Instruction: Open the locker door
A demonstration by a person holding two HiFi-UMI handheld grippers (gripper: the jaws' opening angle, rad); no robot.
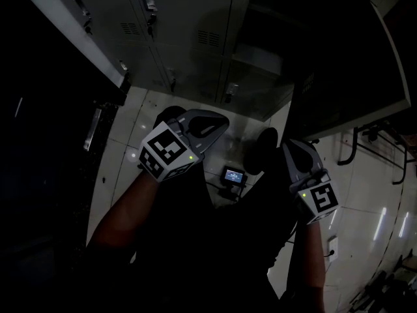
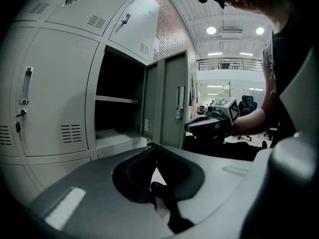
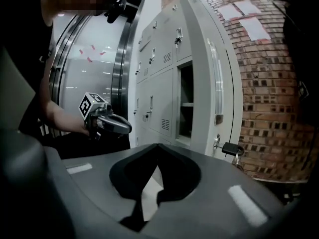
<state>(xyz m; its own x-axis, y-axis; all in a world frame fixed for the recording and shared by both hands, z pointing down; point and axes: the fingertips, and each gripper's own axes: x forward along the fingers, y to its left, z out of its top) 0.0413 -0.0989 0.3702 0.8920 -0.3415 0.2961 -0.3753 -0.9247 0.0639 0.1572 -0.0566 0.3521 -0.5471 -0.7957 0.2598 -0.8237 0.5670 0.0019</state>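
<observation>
The grey locker bank (image 1: 189, 31) stands ahead, and one locker door (image 2: 172, 101) is swung wide open on a dark compartment with a shelf (image 2: 117, 99). In the right gripper view that door (image 3: 207, 83) shows nearly edge-on, with a padlock (image 3: 232, 149) hanging from its latch. My left gripper (image 1: 215, 124) is shut and holds nothing, well short of the lockers. My right gripper (image 1: 287, 147) is also shut and empty, beside the open door (image 1: 355, 64) and not touching it. Each gripper sees the other: the right gripper (image 2: 214, 121) and the left gripper (image 3: 104, 119).
Closed locker doors with handles (image 2: 25, 86) flank the open one. A small lit device (image 1: 234, 175) lies on the pale tiled floor. A metal tube frame (image 1: 365, 139) stands at the right. A brick wall (image 3: 269, 98) lies beyond the lockers.
</observation>
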